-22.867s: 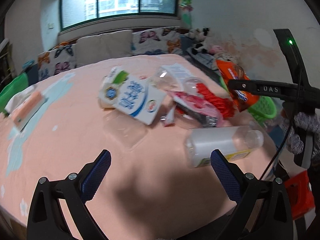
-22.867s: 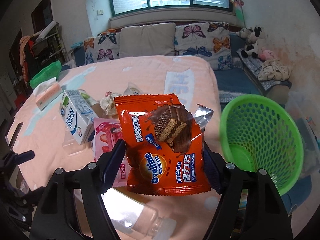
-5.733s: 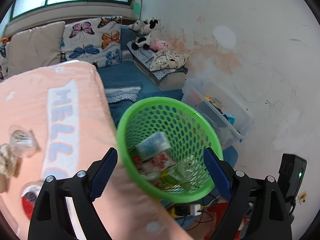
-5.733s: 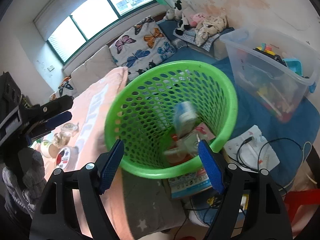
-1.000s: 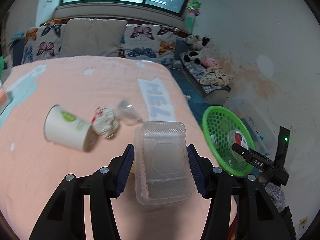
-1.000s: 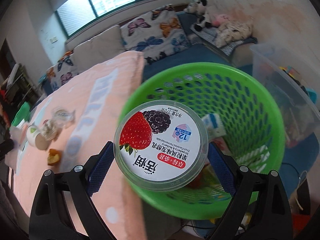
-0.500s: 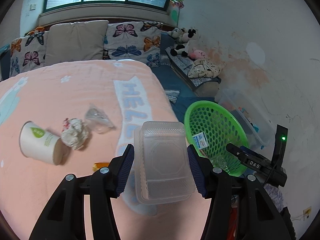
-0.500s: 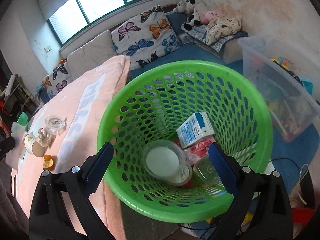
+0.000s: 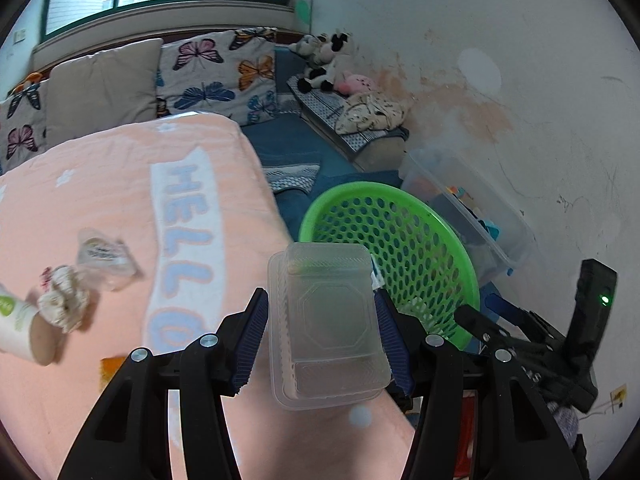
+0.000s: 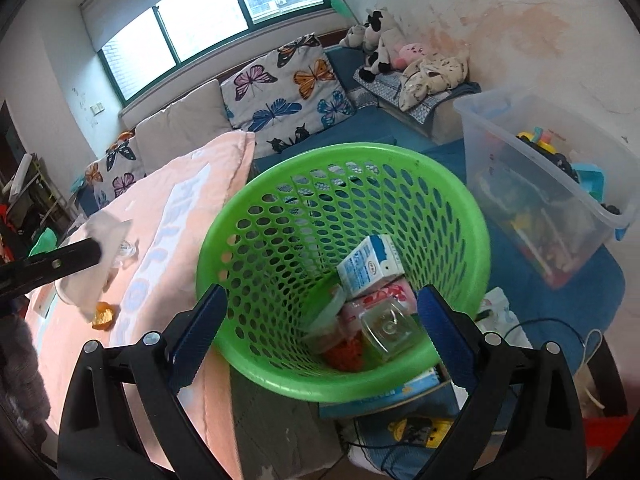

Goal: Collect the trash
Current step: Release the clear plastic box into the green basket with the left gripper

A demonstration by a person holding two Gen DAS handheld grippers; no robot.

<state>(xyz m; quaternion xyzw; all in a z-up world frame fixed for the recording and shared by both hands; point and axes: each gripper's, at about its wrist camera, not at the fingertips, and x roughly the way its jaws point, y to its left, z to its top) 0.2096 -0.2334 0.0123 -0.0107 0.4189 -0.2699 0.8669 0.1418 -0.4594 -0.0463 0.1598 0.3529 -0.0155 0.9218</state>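
The right gripper [image 10: 320,322], jaws spread wide and empty, hangs over a green basket [image 10: 476,240] holding a milk carton [image 10: 370,266], with a clear storage bin [image 10: 548,196] at far right.

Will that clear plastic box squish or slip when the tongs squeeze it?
The box looks thin and empty, so probably light and a bit bendy. Its sides look smooth, so it might slip, though the left tongs have ribbed pads that likely help.

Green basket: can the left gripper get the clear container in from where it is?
Probably yes. The left gripper holds the clear container just beside the green basket, whose mouth is open; the right gripper hovers above it.
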